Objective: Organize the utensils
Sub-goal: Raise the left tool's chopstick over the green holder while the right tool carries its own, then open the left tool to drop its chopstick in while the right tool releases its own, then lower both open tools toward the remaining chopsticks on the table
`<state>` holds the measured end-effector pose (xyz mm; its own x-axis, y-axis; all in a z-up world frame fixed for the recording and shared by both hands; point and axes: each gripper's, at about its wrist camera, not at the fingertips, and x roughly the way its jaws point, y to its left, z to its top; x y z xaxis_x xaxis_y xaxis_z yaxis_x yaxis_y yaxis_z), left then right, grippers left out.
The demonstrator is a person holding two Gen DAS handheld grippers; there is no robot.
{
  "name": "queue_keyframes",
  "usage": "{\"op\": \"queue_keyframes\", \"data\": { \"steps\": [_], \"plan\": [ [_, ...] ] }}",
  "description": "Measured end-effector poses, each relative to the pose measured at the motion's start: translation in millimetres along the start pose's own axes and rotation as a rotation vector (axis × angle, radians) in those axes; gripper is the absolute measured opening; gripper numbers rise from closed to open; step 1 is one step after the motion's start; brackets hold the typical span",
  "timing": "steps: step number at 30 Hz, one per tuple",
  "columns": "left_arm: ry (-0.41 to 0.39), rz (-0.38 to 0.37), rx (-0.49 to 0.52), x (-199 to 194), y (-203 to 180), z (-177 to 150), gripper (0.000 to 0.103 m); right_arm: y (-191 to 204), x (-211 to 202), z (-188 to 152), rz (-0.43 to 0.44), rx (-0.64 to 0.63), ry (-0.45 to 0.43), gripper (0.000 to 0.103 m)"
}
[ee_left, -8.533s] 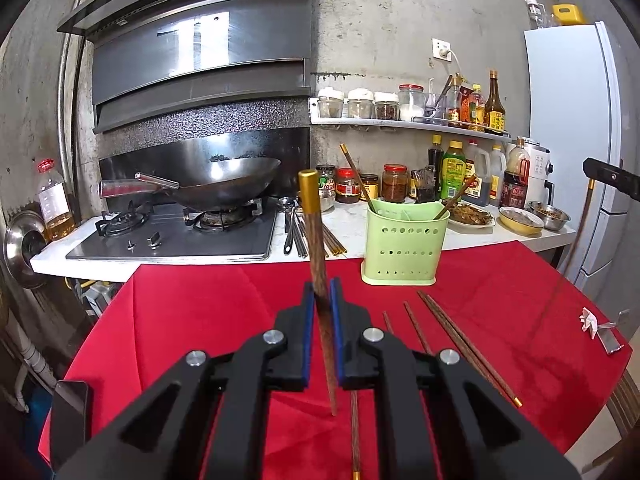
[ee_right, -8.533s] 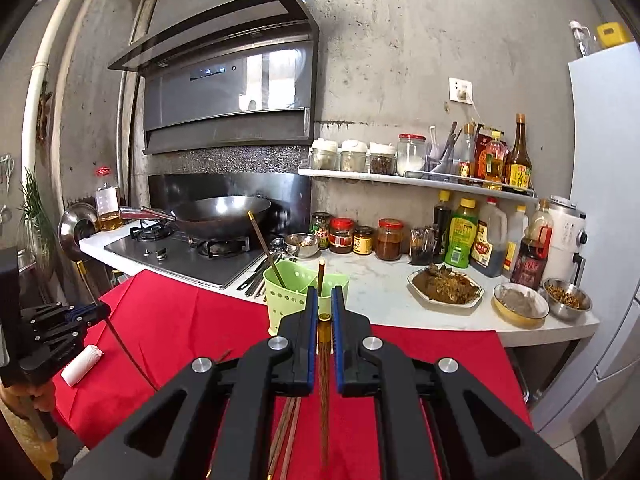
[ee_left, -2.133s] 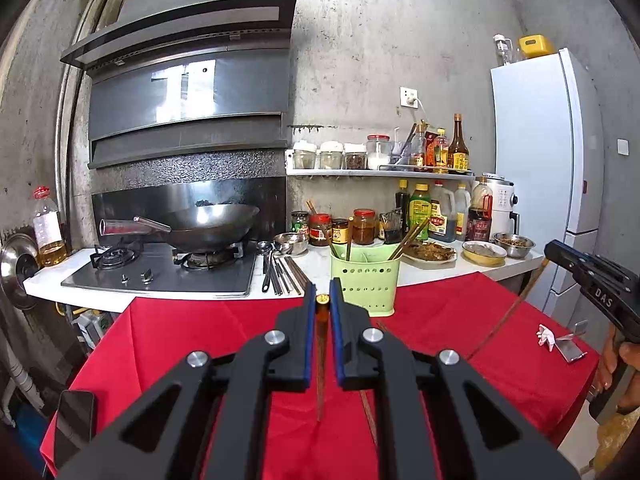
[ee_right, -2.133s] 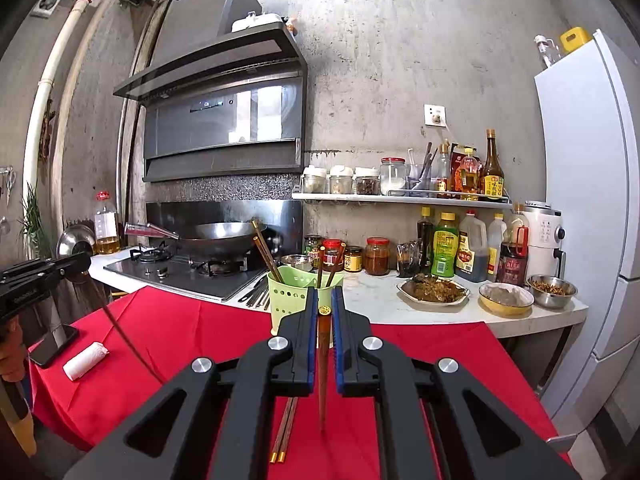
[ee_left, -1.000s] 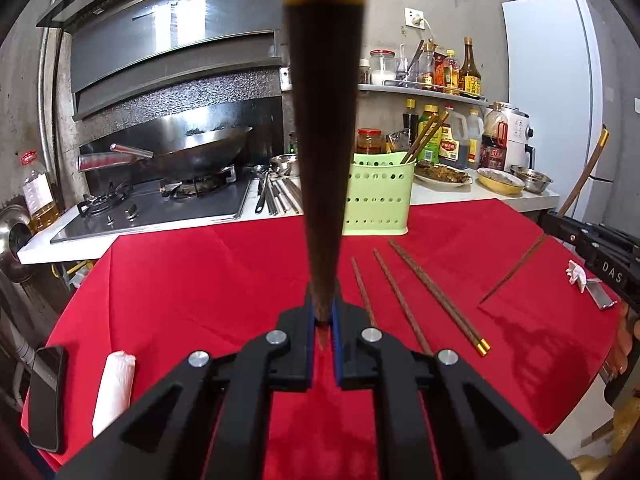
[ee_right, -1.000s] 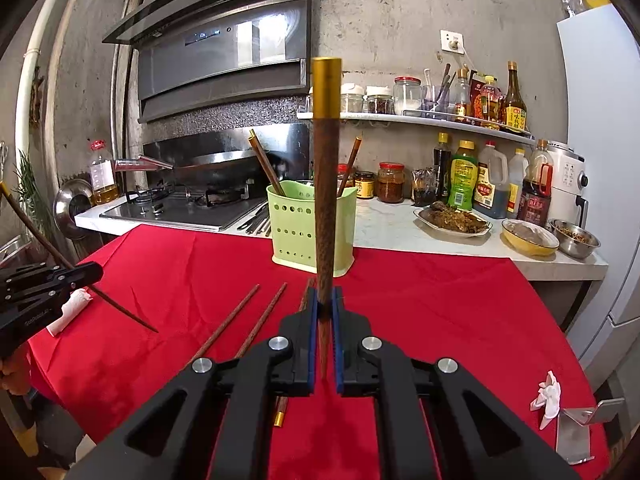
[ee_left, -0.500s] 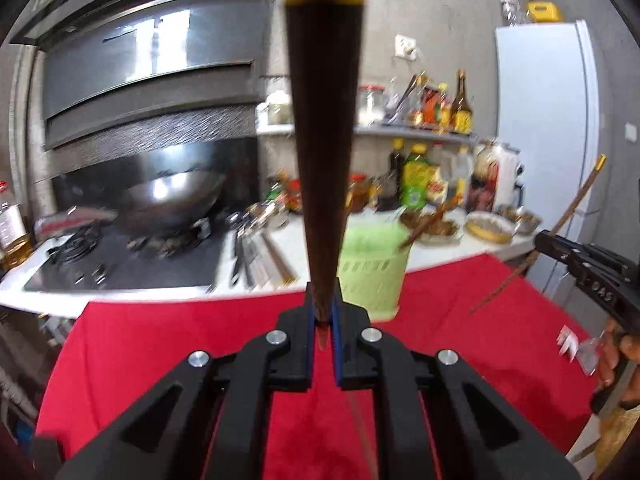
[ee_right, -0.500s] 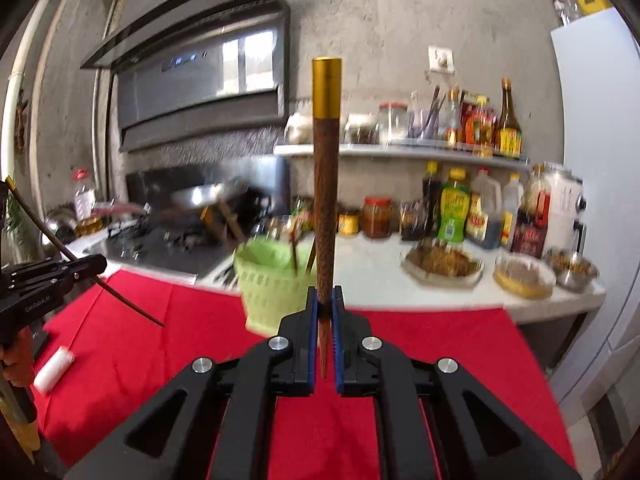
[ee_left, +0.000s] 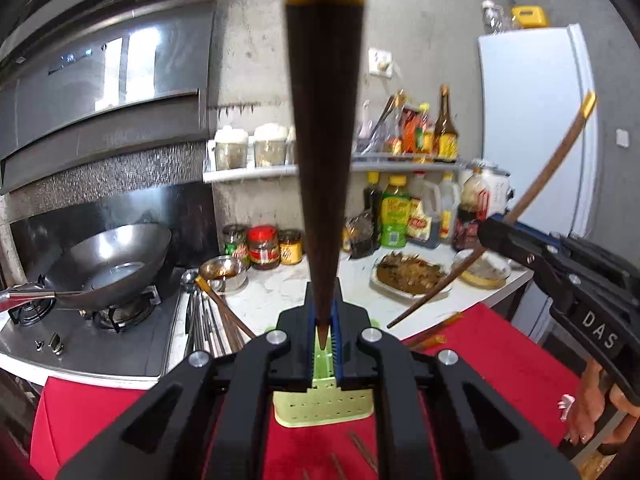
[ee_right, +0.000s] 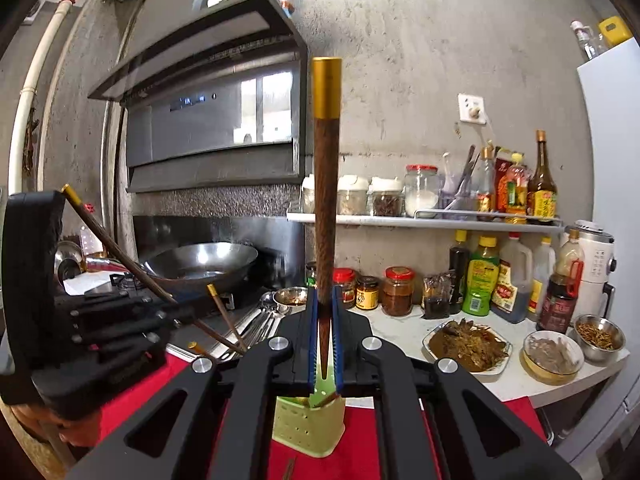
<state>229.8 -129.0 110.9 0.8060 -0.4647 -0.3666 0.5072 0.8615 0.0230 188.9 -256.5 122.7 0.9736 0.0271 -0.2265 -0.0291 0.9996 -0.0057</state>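
Over the green utensil basket (ee_right: 308, 428) on the red worktop (ee_left: 500, 364) | left hand-held gripper (ee_left: 323, 322) pinching upright chopstick (ee_left: 324, 160) | right hand-held gripper (ee_right: 325, 320) clamps second chopstick (ee_right: 326, 200) | basket contents probably chopsticks

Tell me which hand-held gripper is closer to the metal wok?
Left. The left hand-held gripper hangs on the side of the big round metal wok; the right hand-held gripper hangs farther, toward the white fridge.

White capitals "DAS" stood on the black body of the right gripper (ee_left: 496, 236), seen from the left wrist view; labels on the sauce bottles (ee_right: 510, 280) and jars (ee_right: 368, 292) along the counter were too small and blurred to read.
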Motion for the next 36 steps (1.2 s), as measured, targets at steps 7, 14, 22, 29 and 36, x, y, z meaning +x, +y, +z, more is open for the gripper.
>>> {"op": "queue_keyframes", "data": {
  "steps": [7,14,22,29,36],
  "plan": [
    [0.101,0.021,0.006,52,6,-14,0.006,-10,47,-16,0.004,0.024,0.118,0.008],
    [0.100,0.027,0.001,54,10,-13,0.022,-17,44,-21,-0.015,0.040,0.125,0.027],
    [0.008,0.056,0.008,-5,5,3,0.025,-15,-19,-8,-0.062,0.007,0.059,0.027],
    [0.043,0.163,-0.027,-71,13,-38,0.025,-7,-87,-44,-0.074,0.005,0.077,0.027],
    [0.135,0.217,-0.059,-119,20,-118,0.025,13,-128,-110,-0.059,-0.013,0.166,0.027]
  ]
}}
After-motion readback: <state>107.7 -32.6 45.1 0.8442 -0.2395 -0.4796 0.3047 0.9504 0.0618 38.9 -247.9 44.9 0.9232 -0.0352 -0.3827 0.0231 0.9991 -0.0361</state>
